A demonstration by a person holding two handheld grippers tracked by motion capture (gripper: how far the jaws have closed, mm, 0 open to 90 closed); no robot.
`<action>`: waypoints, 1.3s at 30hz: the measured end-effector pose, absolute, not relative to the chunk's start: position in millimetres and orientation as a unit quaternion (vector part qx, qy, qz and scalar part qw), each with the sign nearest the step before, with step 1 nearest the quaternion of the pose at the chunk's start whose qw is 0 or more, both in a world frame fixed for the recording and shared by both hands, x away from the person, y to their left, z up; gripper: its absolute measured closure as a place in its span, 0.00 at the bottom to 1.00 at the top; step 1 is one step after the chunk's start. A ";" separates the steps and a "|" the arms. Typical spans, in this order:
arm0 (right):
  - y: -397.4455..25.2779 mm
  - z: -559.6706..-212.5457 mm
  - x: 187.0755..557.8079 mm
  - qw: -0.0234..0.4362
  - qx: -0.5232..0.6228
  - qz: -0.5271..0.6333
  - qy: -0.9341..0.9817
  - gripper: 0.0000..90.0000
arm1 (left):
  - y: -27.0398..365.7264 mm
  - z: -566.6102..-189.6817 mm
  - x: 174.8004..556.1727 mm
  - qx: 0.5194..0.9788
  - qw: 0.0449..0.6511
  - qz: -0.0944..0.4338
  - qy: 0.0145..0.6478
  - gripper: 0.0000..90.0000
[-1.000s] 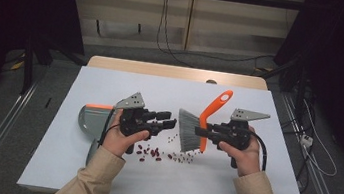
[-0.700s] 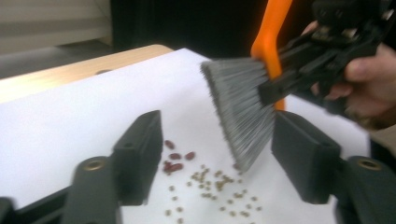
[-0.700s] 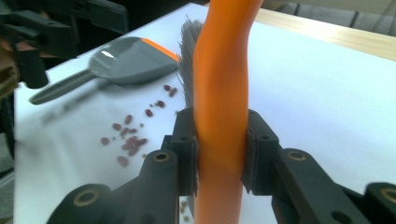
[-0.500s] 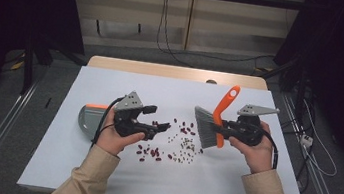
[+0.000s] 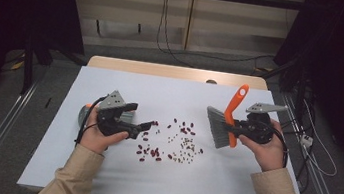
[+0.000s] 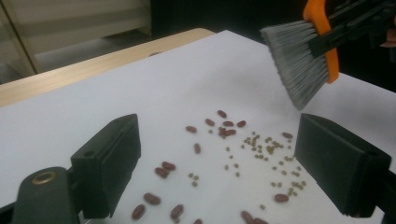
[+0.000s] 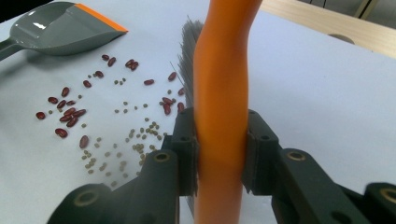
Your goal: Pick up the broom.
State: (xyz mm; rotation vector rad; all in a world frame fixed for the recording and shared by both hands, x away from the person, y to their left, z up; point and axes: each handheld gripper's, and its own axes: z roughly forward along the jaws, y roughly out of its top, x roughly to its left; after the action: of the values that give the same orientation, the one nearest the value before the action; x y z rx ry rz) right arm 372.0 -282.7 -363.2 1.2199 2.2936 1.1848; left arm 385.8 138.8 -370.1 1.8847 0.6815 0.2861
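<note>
Two sets of tongs work over a white desk (image 5: 100, 168) strewn with beans. The right tongs (image 5: 236, 129) are clenched on the orange handle of a brush (image 5: 224, 121), pinching it from both sides about halfway along, as the right gripper view shows plainly (image 7: 219, 154). The brush stands tilted, its handle rising up and away from these tongs, its grey bristles (image 6: 294, 60) pointing down and toward the left tongs, held clear of the desk surface.

The left tongs (image 5: 148, 125) are released, their black jaws spread wide with nothing between them; in the left gripper view the scattered beans lie on the desk beyond and between the two jaws. Dark red kidney beans (image 5: 152, 152) and smaller greenish beans (image 5: 184, 146) spread across the desk between the two sets of tongs, the red ones mostly nearer the left tongs, the small green ones nearer the brush.

A grey dustpan (image 7: 60, 28) with an orange front edge lies flat on the desk just behind the left tongs, its mouth facing the beans. In the high view it is mostly hidden under the left hand (image 5: 99, 138).
</note>
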 end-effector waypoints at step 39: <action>-236.8 -416.8 425.6 0.171 0.466 0.378 0.781 0.77 | 173.1 -386.3 389.1 0.782 0.522 0.139 0.311 0.12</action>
State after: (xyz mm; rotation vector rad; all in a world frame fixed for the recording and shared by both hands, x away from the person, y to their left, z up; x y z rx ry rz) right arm 425.6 -236.8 -416.8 1.3231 2.2191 1.0749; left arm 389.1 173.1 -386.3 1.8733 0.7446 0.3335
